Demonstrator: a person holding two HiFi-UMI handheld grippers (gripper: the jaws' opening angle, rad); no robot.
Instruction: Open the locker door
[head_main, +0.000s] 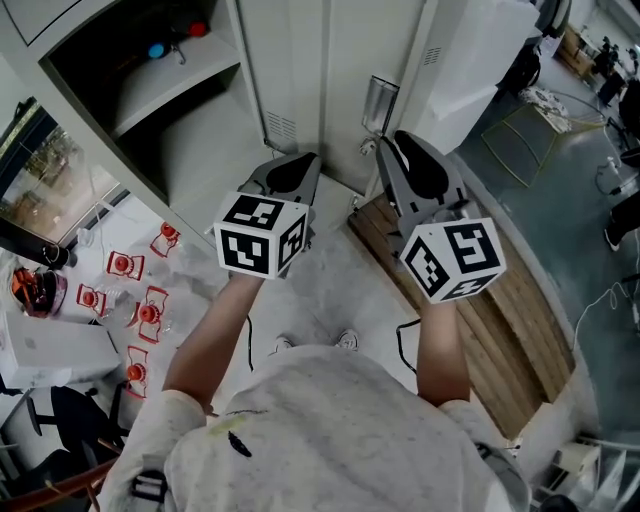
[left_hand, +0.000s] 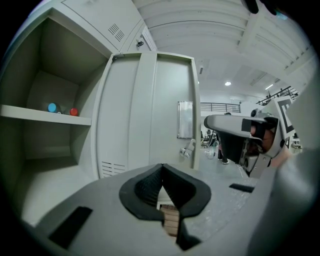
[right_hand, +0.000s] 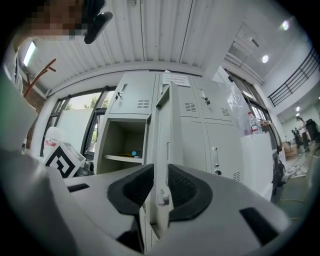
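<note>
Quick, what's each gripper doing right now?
Left gripper: closed, holding nothing.
Right gripper: closed on the edge of the locker door.

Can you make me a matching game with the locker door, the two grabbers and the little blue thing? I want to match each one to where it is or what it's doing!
Things:
1. locker door
2. left gripper
3. right gripper
4. small blue thing

Places and states:
A. lying on the shelf
B. jaws together, nothing between them
C. standing open
D. clamped on the door's edge

Pairs: 1-C, 2-B, 3-D, 4-A.
</note>
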